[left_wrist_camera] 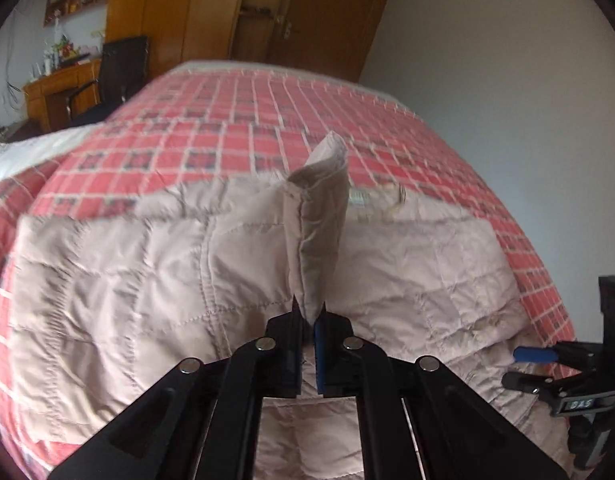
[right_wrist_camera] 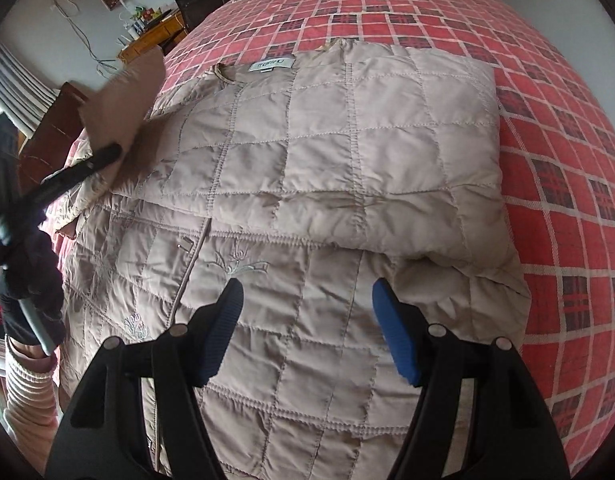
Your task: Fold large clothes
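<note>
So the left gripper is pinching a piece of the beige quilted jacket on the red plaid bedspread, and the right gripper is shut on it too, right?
Not quite. The right wrist view shows the right gripper open, hovering above the beige quilted jacket. The left gripper is indeed pinching it on the red plaid bedspread.

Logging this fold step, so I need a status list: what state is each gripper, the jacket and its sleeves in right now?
Left hand-held gripper: shut on sleeve cuff, lifted.
Right hand-held gripper: open, empty, hovering over jacket.
Quilted jacket: spread on plaid bedspread, partly folded.
Left-held sleeve: raised off the bed.
Other sleeve: folded flat across jacket.
</note>
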